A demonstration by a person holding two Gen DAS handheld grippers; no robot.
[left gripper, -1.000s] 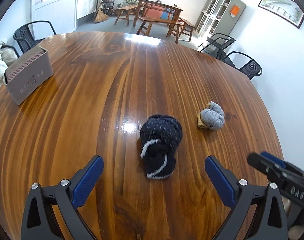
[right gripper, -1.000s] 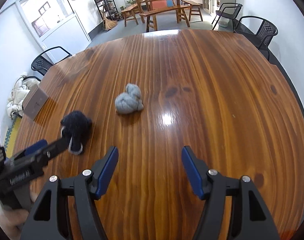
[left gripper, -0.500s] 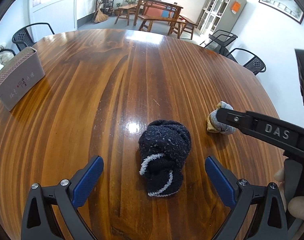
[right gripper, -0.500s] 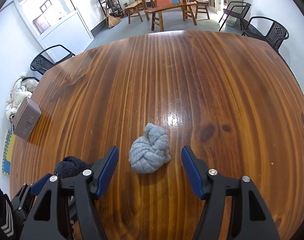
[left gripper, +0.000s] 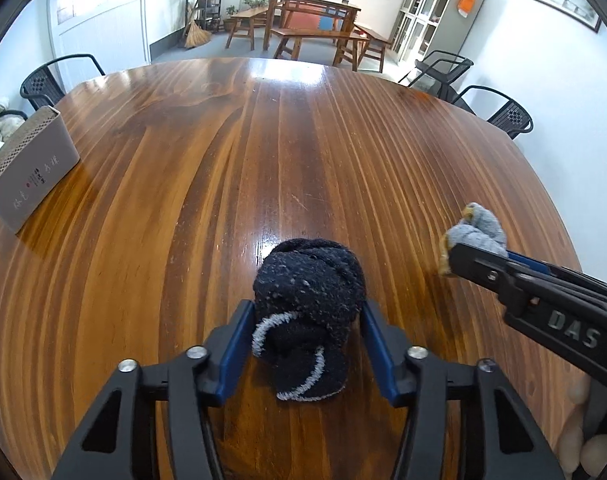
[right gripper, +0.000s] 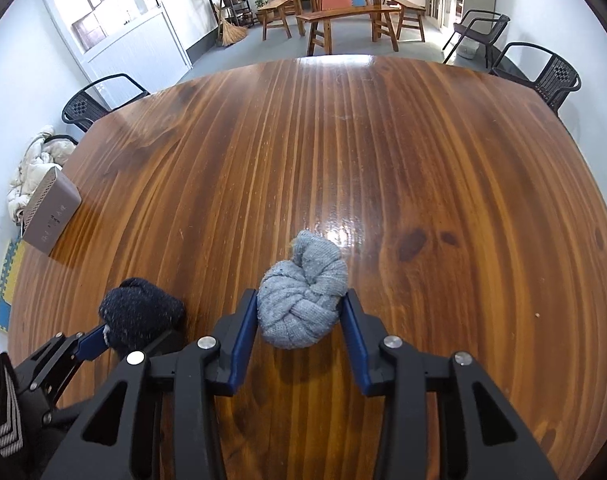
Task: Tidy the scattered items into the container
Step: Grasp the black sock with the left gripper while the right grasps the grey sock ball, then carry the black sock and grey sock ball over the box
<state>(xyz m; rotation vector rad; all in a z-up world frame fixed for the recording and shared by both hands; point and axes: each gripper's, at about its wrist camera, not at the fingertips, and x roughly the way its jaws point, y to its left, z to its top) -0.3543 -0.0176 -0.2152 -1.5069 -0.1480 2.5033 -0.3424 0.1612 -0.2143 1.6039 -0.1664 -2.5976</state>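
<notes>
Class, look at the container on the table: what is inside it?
The container shows only its perforated top and a printed side; its inside is hidden. The black sock and grey sock lie on the table, outside it.

Two close wrist views, angled down; shared wooden table (left gripper: 303, 140), both socks

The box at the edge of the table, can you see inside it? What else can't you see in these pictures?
- Box, both wrist views: only its outer walls show, so its inside is hidden.
- Printing on the box: too small to read.
- Dark sock ball, right wrist view: its near part is hidden behind the left gripper.
- Grey sock ball, left wrist view: partly hidden behind the right gripper.
- Person: cut off by the picture edges.
</notes>
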